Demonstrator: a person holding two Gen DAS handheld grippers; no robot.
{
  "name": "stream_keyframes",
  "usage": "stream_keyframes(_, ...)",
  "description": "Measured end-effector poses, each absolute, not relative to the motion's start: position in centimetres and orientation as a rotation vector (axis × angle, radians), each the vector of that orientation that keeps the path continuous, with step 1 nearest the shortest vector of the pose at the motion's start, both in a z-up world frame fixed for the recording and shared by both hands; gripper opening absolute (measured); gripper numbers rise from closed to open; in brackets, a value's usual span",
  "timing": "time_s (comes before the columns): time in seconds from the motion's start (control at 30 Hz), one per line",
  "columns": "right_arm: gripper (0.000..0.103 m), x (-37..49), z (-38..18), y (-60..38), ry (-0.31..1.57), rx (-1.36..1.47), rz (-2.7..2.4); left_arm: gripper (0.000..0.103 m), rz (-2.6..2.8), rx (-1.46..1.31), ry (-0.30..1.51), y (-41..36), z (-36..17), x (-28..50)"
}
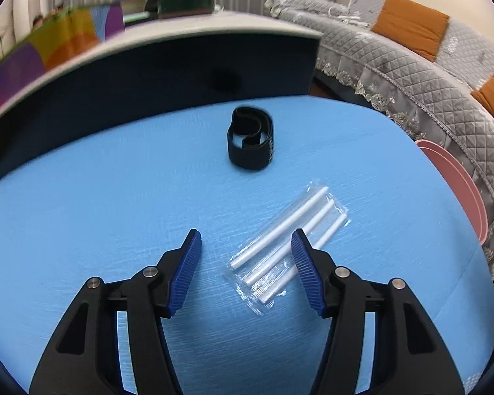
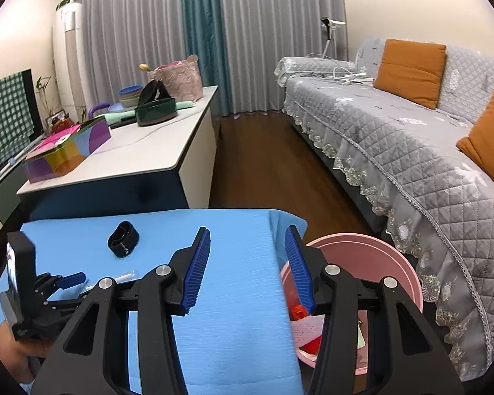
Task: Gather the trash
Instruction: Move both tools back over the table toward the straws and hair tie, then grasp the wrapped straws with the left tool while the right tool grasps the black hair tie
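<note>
Three white straws in clear wrappers (image 1: 288, 242) lie on the blue table cover (image 1: 98, 197). My left gripper (image 1: 247, 247) is open just above them, its right finger over their right side. A black strap loop (image 1: 251, 141) lies farther back; it also shows in the right wrist view (image 2: 123, 238). My right gripper (image 2: 247, 247) is open and empty, above the table's right edge, beside a pink bin (image 2: 378, 256) holding red and white trash. The left gripper (image 2: 66, 283) shows at lower left there, over the straws (image 2: 126, 276).
The pink bin's rim (image 1: 457, 191) stands off the table's right side. A grey quilted sofa (image 2: 411, 151) with orange cushions runs along the right. A white counter (image 2: 131, 151) with boxes and bowls stands behind the table. Wooden floor lies between them.
</note>
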State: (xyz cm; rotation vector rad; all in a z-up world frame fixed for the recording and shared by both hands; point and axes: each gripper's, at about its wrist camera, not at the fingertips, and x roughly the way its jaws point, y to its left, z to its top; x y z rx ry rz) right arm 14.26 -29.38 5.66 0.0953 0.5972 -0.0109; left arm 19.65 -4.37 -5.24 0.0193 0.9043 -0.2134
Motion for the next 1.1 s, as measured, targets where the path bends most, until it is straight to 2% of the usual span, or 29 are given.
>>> stream_keyframes(0.1, 0.048, 14.7, 5.4, -28.7, 0.609, 0.091, 0.002, 0.055, -0.236, 0.022, 0.925, -4.7, -5.6, 19.6)
stream_keyframes(0.2, 0.048, 15.2, 5.0, -27.9, 0.623, 0.09, 0.017, 0.036, -0.257, 0.048, 0.933, -5.0, -5.5, 19.4)
stream_keyframes(0.23, 0.048, 15.5, 4.8, -27.5, 0.628, 0.09, 0.025, 0.023, -0.265, 0.041, 0.937, -4.9, -5.5, 19.3)
stream_keyframes(0.37, 0.048, 16.1, 4.4, -25.9, 0.639, 0.092, 0.058, 0.011, -0.235, 0.018, 0.93, -3.5, -5.3, 19.0)
stream_keyframes(0.5, 0.047, 16.9, 3.6, -23.6, 0.653, 0.097, 0.108, 0.007, -0.148, -0.036, 0.918, -0.8, -5.4, 18.7)
stream_keyframes(0.67, 0.028, 18.1, 2.0, -20.0, 0.682, 0.117, 0.188, 0.007, -0.07, -0.103, 0.902, 2.2, -5.3, 18.1)
stream_keyframes(0.7, 0.027, 18.4, 1.7, -19.3, 0.689, 0.12, 0.201, 0.007, -0.051, -0.117, 0.9, 2.8, -5.3, 18.0)
stream_keyframes(1.1, 0.027, 23.6, -2.0, -13.3, 0.769, 0.162, 0.285, 0.006, 0.017, -0.152, 0.884, 4.6, -5.7, 17.6)
